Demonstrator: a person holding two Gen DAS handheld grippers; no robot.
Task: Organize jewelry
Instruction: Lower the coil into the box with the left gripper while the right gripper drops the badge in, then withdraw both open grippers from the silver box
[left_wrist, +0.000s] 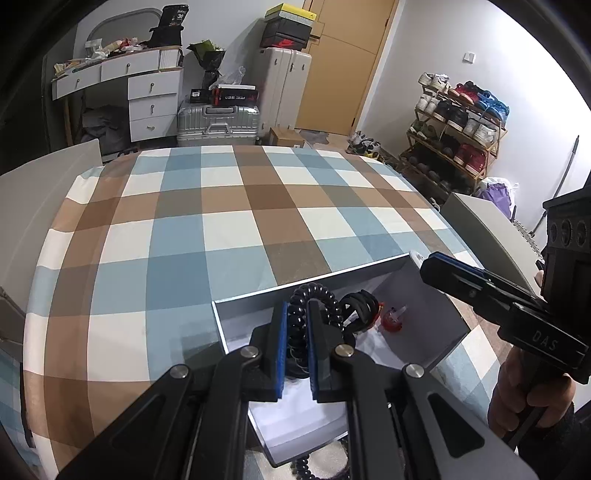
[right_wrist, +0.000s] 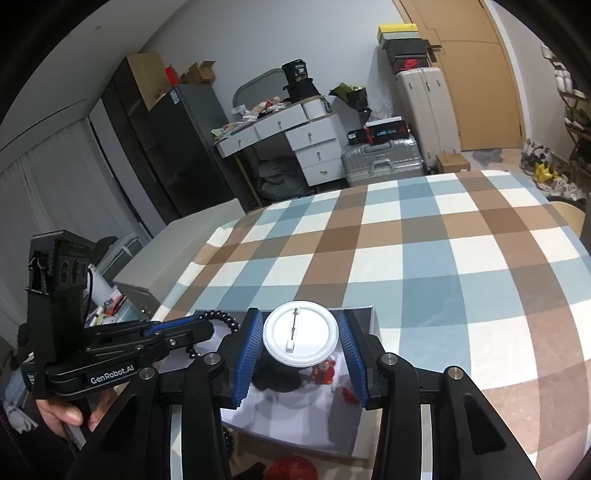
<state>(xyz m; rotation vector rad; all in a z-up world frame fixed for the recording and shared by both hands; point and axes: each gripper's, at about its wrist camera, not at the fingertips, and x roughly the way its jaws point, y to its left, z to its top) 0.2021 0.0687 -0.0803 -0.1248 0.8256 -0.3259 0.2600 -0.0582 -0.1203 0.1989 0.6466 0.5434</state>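
We work over the bed (left_wrist: 229, 206), checked in blue, brown and white, with the grey box (left_wrist: 255, 299) lying on it near our edge. Everything small belongs in that box, so the step in hand, as we judge it, is to lower both loads inside its walls and let go only there.

The left tongs (left_wrist: 297, 332) are closed on the black beaded coil (left_wrist: 314, 295), which arches up out of the pads and hangs over the box; more of it trails below the box's near wall. We should bring the tongs lower over the white lining (left_wrist: 295, 410) before opening, so the springy coil drops in and does not bounce over the rim. The trailing end may need a second pick.

The right tongs (right_wrist: 301, 350) grip the white round badge (right_wrist: 300, 334) by its edges, pin side facing the camera, above the box's far part. The grip is on a thin rim, so we would keep it level and set it down close to the floor of the box, not drop it from height.

Already inside lie a black clip (left_wrist: 360, 308), a red figure (right_wrist: 324, 370) and a small red piece (left_wrist: 392, 320). We should aim the badge at bare lining beside them, and keep the two tongs apart, since they stand near each other over the same small opening.
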